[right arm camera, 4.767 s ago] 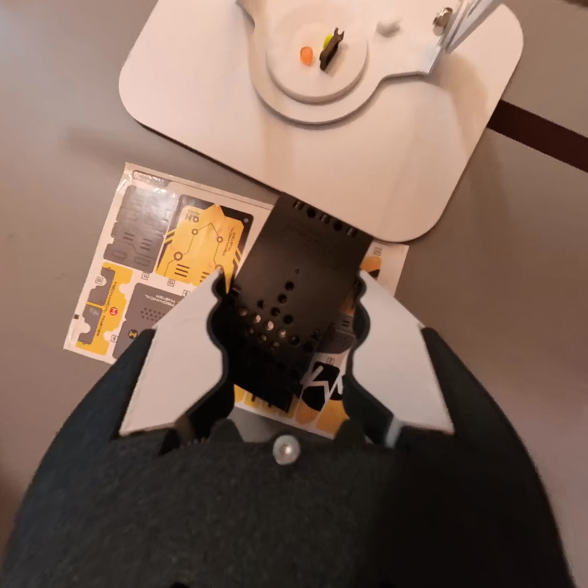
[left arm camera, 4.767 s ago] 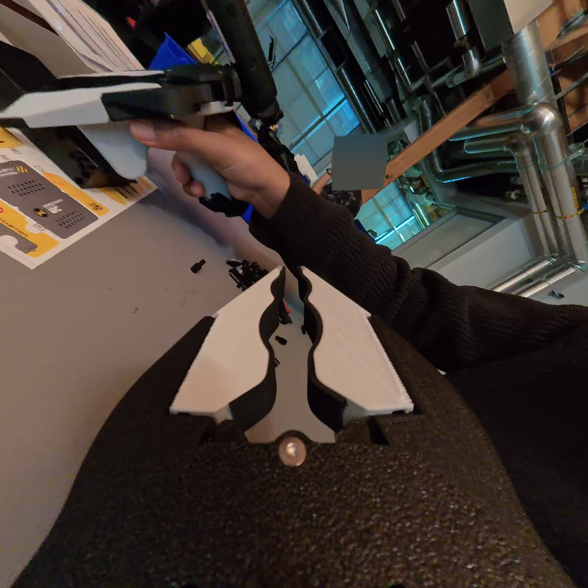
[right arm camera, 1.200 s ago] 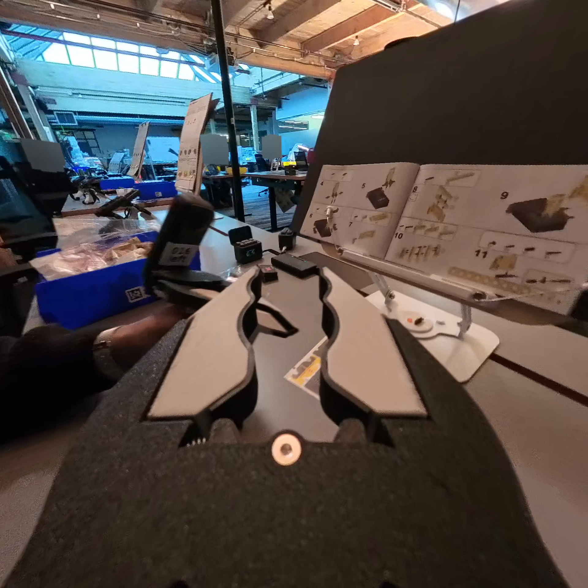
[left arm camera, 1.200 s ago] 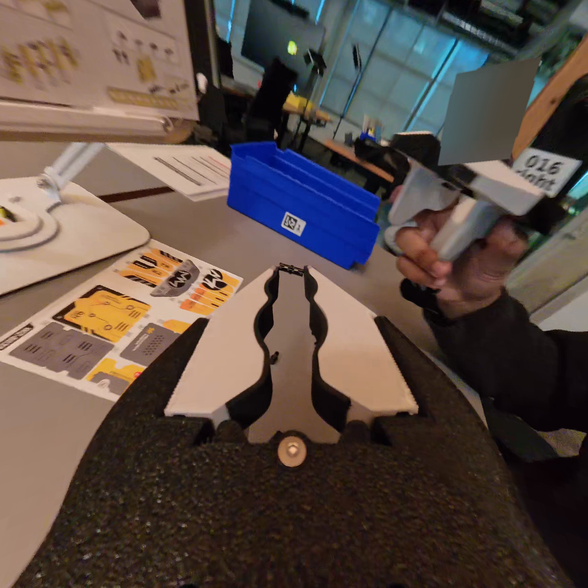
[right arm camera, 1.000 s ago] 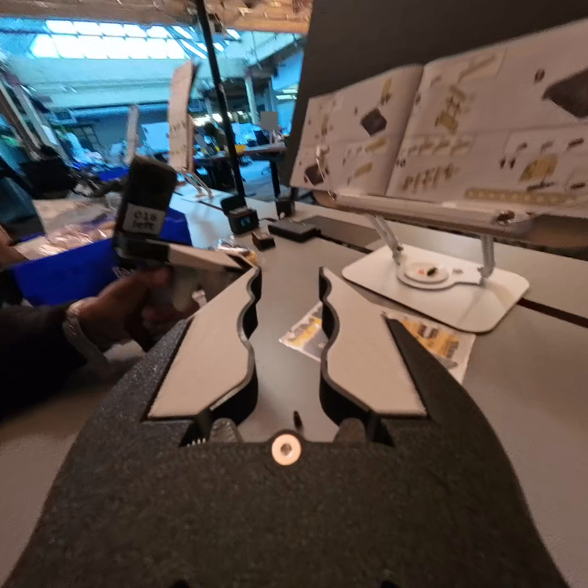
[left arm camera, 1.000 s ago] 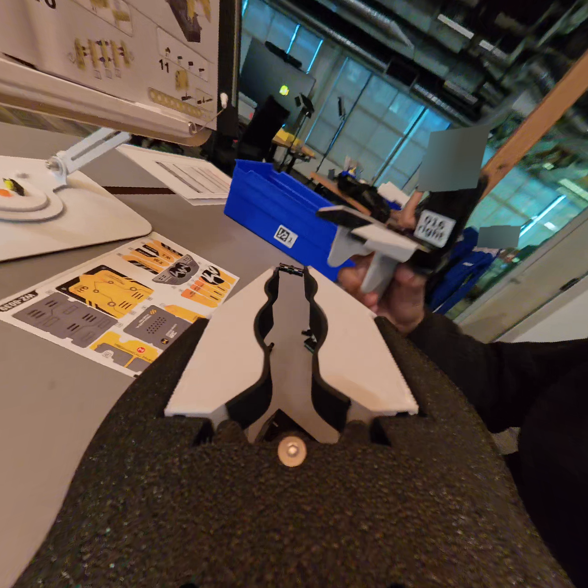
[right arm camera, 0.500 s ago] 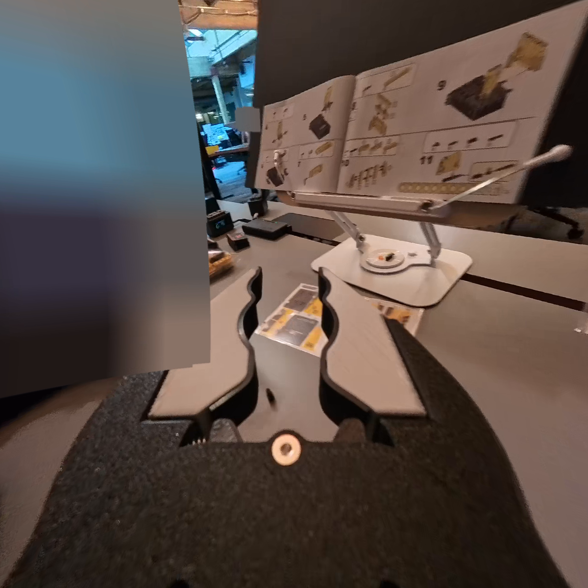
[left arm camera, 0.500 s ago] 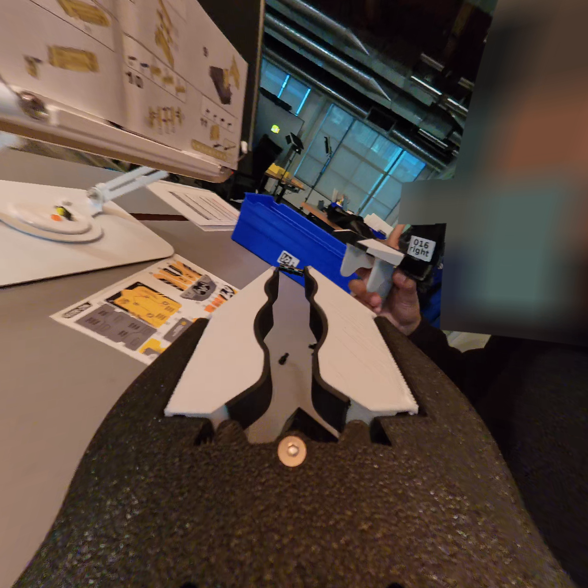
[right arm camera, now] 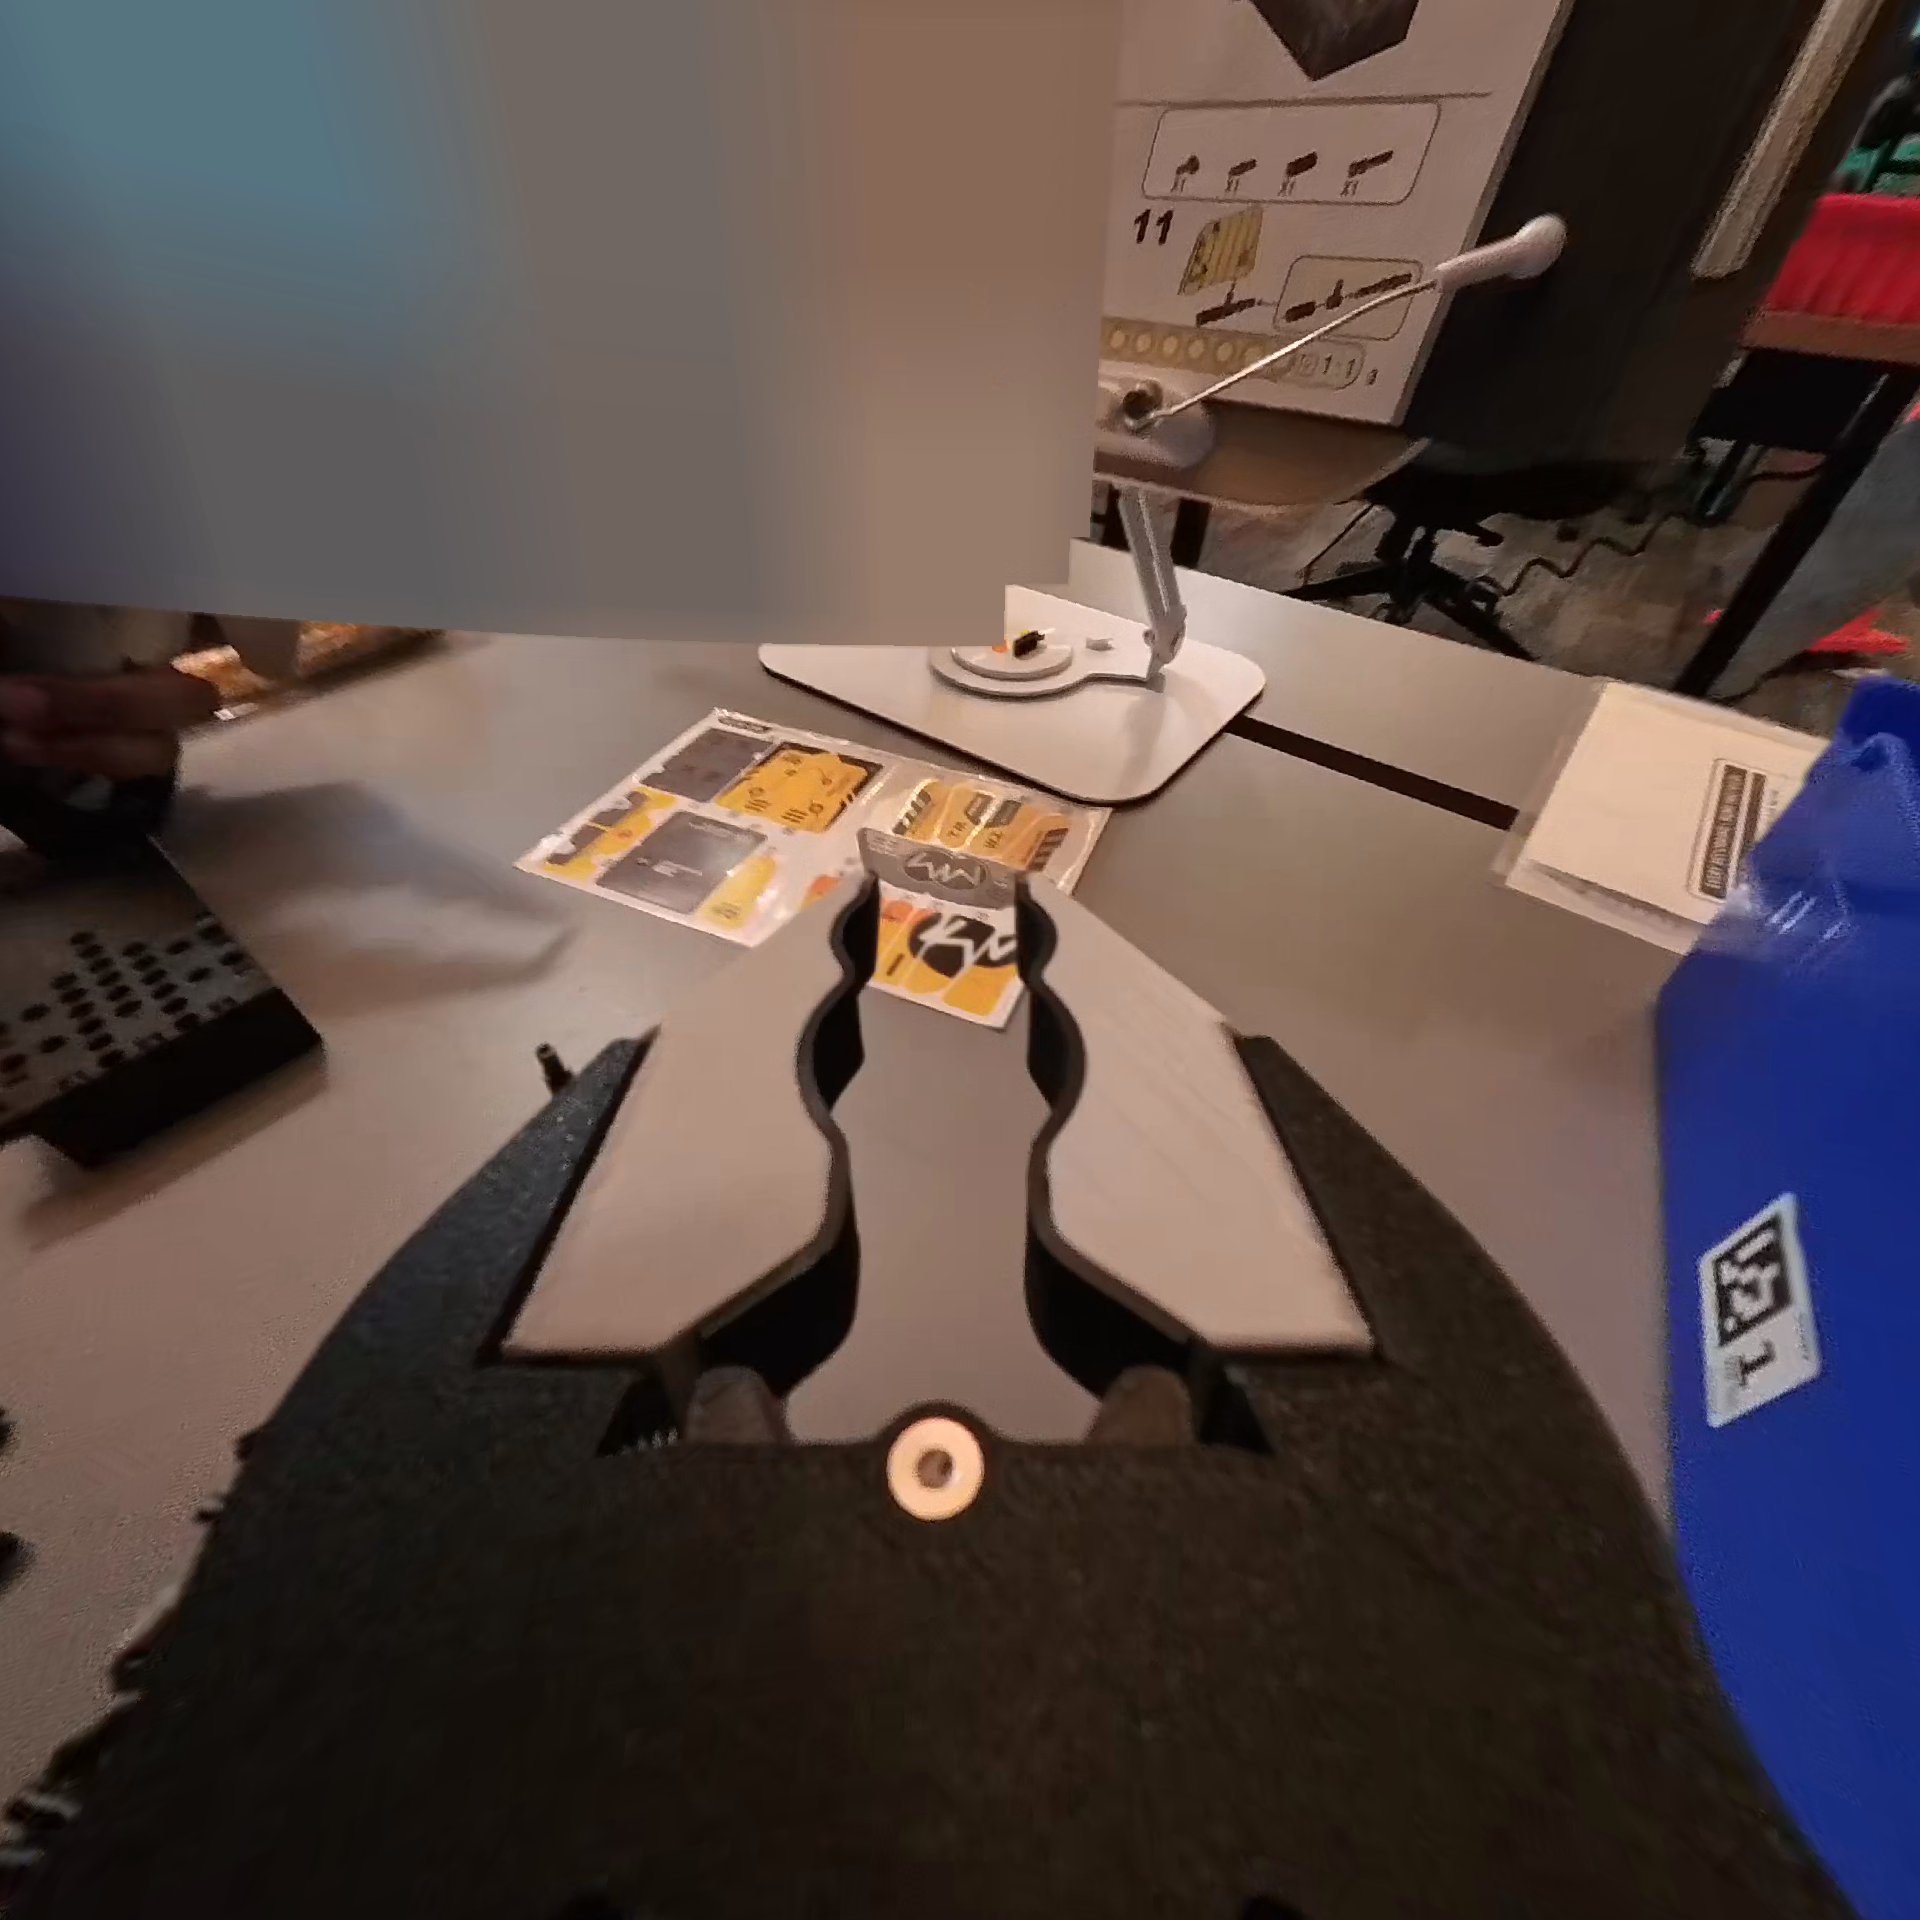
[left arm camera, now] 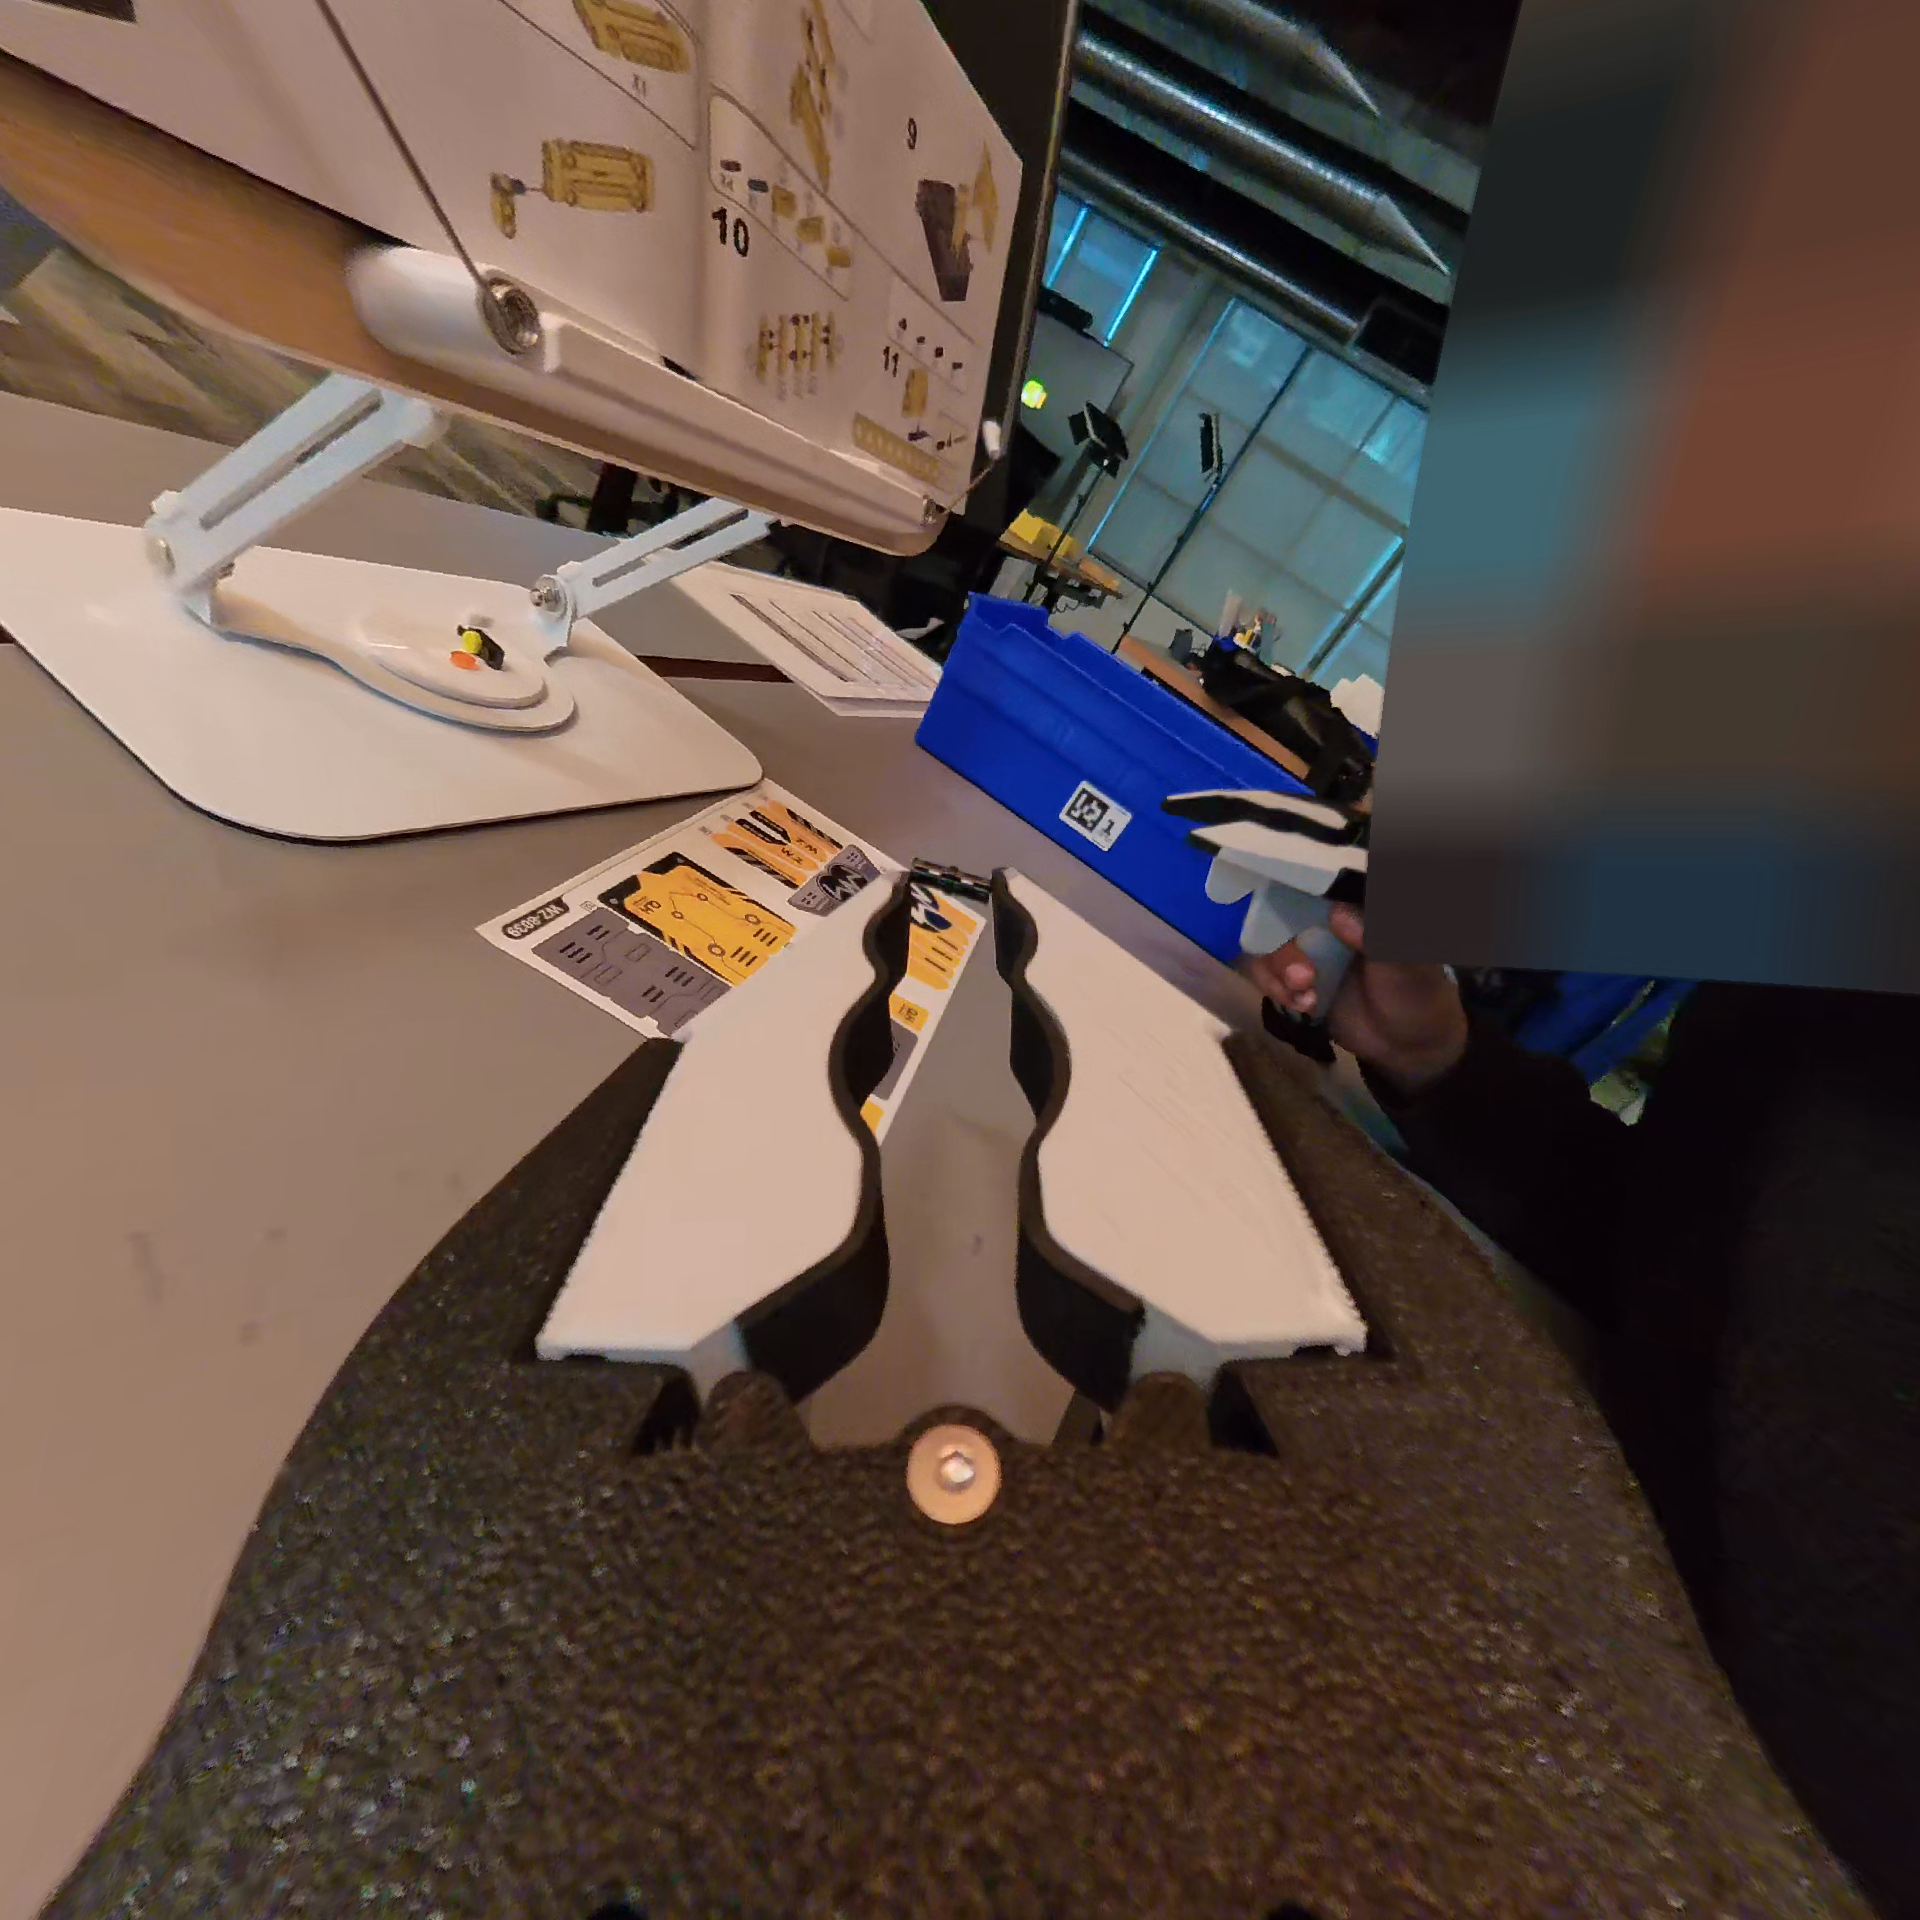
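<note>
My left gripper (left arm camera: 951,881) is shut on a small black pin (left arm camera: 948,876), held crosswise at its fingertips above the grey table (left arm camera: 260,1039). Just beyond it lies a yellow and grey sticker sheet (left arm camera: 675,925). My right gripper (right arm camera: 945,904) is open and empty, low over the table, pointing at the same sticker sheet (right arm camera: 727,821). It also shows in the left wrist view (left arm camera: 1273,842), held in a hand at the right. A black perforated plate (right arm camera: 114,1018) lies on the table to its left.
An instruction booklet (left arm camera: 727,156) rests on a white stand with a flat base (left arm camera: 364,717) behind the sheet. A blue bin (right arm camera: 1808,1143) stands close on the right. A paper in a clear holder (right arm camera: 1662,821) lies beyond it. A loose black pin (right arm camera: 545,1060) lies by the right gripper. My right fingertips sit around 25 centimeters from my left ones. The black perforated plate (right arm camera: 114,1018) lies some 15 centimeters from my left tips, 20 centimeters from my right tips.
The right gripper let go of the black plate, which now lies on the table, then swung right towards the sticker sheet. The left gripper picked up the pin and turned left towards the stand.
</note>
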The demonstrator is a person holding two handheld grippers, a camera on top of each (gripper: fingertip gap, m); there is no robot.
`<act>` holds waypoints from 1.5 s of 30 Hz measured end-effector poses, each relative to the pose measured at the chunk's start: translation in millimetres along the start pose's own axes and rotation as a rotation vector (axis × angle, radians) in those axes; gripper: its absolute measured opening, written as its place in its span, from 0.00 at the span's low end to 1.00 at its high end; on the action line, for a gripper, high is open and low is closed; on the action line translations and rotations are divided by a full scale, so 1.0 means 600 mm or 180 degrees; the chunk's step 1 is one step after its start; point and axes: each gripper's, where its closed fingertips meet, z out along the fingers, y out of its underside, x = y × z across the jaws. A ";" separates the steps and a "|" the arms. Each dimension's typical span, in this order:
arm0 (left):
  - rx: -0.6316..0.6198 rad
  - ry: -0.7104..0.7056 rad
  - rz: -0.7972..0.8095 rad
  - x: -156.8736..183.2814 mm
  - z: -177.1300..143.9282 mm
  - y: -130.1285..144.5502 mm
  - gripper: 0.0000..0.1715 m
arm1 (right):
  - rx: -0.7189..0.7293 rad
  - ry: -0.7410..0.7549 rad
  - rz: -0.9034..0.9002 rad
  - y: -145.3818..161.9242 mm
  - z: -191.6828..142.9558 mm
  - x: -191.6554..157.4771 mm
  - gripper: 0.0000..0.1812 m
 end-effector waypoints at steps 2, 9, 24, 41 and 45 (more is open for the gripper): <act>0.0023 0.0010 -0.0059 -0.003 -0.001 -0.001 0.09 | -0.0075 0.0065 -0.0122 0.012 0.005 0.003 0.13; -0.0020 0.0003 -0.0037 -0.002 0.002 0.002 0.09 | -0.0215 0.0147 -0.0177 0.036 0.013 0.014 0.04; -0.0207 -0.0030 0.0166 0.007 0.013 0.017 0.09 | -0.0157 0.0253 0.0244 0.036 0.005 0.047 0.04; -0.0251 -0.0072 0.0169 0.004 0.016 0.021 0.09 | -0.0155 0.0236 0.0321 0.036 0.005 0.050 0.04; -0.0294 -0.0088 0.0225 0.006 0.019 0.024 0.09 | -0.0157 0.0233 0.0326 0.037 0.005 0.050 0.04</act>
